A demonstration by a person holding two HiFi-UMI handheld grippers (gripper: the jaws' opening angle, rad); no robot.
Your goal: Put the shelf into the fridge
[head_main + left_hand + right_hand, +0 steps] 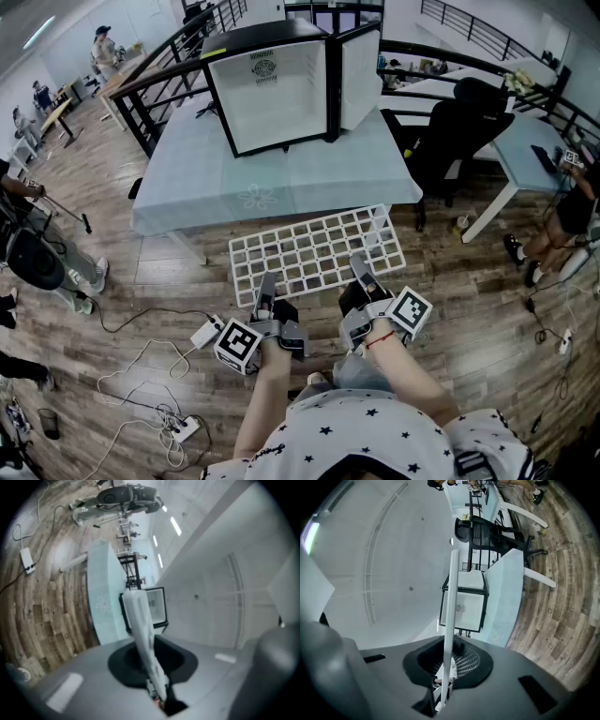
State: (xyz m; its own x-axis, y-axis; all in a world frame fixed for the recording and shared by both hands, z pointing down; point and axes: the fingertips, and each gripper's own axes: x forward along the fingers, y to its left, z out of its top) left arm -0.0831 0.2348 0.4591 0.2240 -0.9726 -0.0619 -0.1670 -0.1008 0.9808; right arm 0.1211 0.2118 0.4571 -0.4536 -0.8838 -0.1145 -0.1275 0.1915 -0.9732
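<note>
clamped on near edge of white wire shelf (317, 251): left gripper (266, 289) and right gripper (361, 275), jaws pressed shut on the wire. held flat above floor, long axis left-to-right. open mini fridge (272, 94) straight ahead on table (187, 192), beyond far edge; both grippers equally near.

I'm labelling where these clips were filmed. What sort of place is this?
Most likely an open-plan office or lab: desks with a black office chair, metal railings beside a wood floor, and people at tables in the background.
</note>
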